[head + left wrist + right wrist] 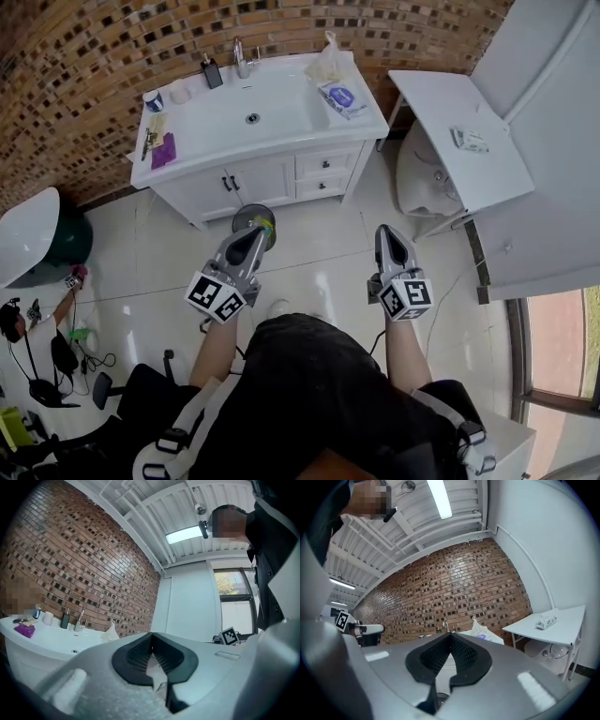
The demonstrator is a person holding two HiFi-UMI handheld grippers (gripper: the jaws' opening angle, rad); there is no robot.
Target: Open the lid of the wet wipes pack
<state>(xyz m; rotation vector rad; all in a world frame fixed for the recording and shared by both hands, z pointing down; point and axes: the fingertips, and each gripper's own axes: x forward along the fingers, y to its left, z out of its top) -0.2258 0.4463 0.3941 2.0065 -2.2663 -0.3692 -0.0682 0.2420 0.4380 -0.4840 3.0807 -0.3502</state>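
nothing done yet: the wet wipes pack (pixel 342 97) lies on the desk (pixel 281 142), well ahead; left gripper (pixel 253 232) and right gripper (pixel 387 234) fingers pressed together, empty. reach and lid both left.

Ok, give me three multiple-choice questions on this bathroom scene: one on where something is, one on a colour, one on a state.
1. The white wet wipes pack with the blue label lies:
A on a wooden shelf
B in a red basket
C on the white vanity counter, right of the basin

2. The small cloth at the counter's left end is:
A purple
B green
C red

3. The left gripper and right gripper are:
A both open
B both shut, empty
C shut on the pack

Answers:
1 C: the head view shows it beside the basin.
2 A: it is plainly purple.
3 B: each gripper view shows its jaws together with nothing between.
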